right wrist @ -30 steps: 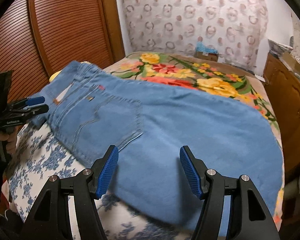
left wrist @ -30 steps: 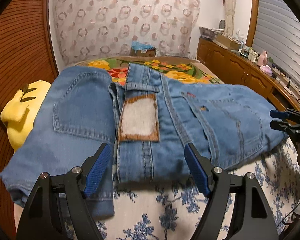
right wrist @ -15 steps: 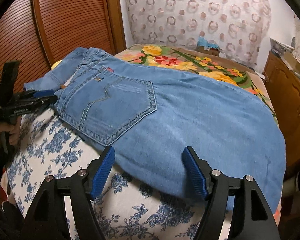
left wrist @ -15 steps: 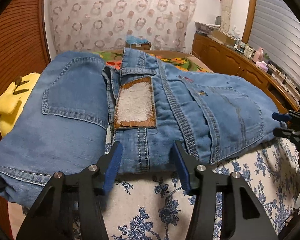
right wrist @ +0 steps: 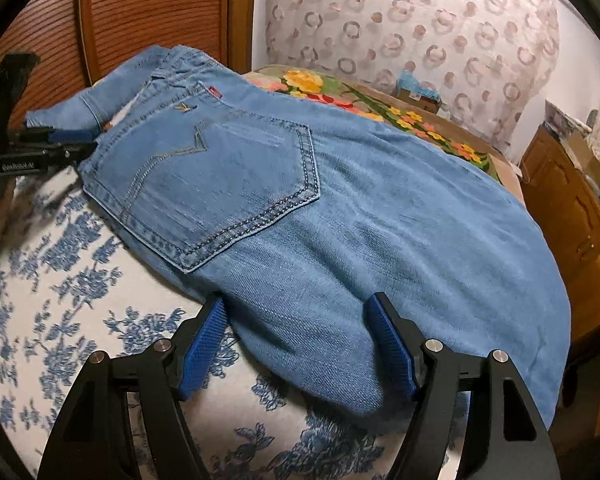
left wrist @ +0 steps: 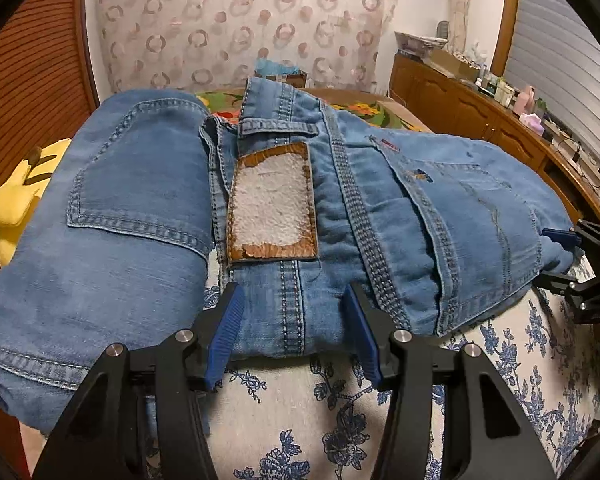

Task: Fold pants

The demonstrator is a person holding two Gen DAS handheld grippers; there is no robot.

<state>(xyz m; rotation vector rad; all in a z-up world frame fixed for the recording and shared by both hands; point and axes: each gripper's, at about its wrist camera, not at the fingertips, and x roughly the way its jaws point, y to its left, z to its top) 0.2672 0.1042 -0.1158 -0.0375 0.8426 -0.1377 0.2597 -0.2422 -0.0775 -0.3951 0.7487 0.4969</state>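
Across the bed point(right wrist: 60, 280) the jeans point(right wrist: 340, 220) run lengthwise; my left fingers point(left wrist: 292, 332) and right fingers point(right wrist: 300, 344) straddle their near edge, unclenched.

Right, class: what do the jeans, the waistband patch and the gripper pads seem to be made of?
Jeans: blue cotton denim by the look, matte, with a twill weave and contrast stitching.
Patch: probably leather or imitation; brown edges, face worn to a rough white.
Pads: likely rubber or plastic, blue and ribbed; the look cannot settle which.
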